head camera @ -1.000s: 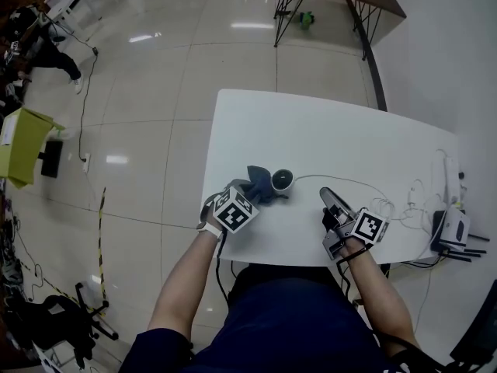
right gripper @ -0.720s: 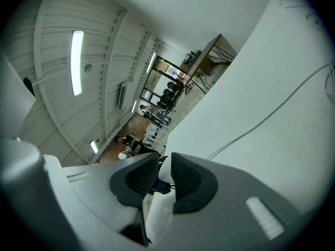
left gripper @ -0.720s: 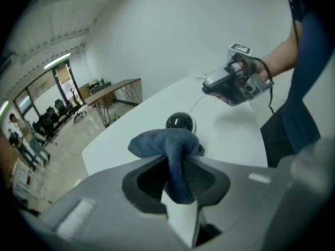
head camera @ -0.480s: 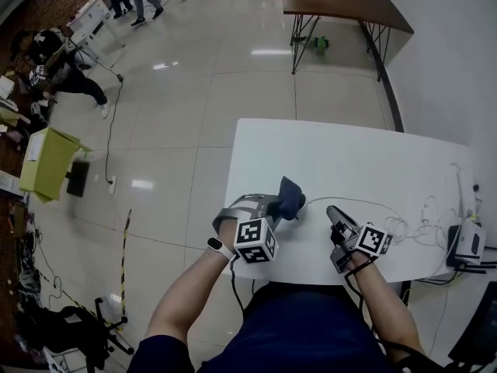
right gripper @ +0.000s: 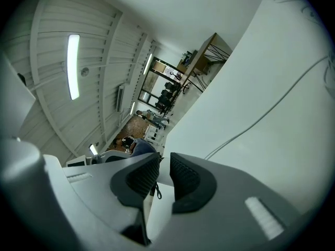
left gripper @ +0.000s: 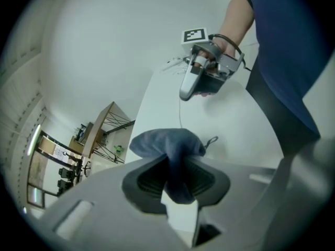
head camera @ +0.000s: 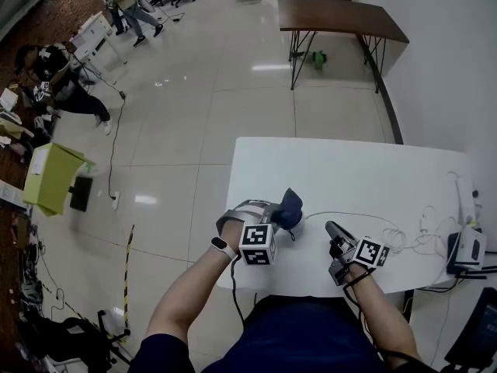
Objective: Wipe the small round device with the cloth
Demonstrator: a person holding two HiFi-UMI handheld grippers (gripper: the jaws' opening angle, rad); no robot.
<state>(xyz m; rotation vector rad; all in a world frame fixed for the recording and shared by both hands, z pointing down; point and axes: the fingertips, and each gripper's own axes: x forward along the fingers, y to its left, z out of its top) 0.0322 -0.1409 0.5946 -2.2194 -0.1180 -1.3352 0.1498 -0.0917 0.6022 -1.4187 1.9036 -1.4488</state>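
Note:
My left gripper is shut on a dark blue cloth and holds it bunched above the white table; the cloth is clamped between the pads. The small round device does not show; the hanging cloth covers the spot where its thin white cable ends. My right gripper hovers low over the table to the right of the cloth, beside the cable. Its jaws have just been closing. They stand a narrow gap apart with nothing between them.
A power strip with adaptors and tangled white cables lie at the table's right end. A brown table stands far behind. A yellow-green box and people are off to the left on the tiled floor.
My left gripper has lifted the cloth off the table and rolled, so its marker cube faces the camera. The round device beside the cloth is now hidden. The right gripper has hardly moved.

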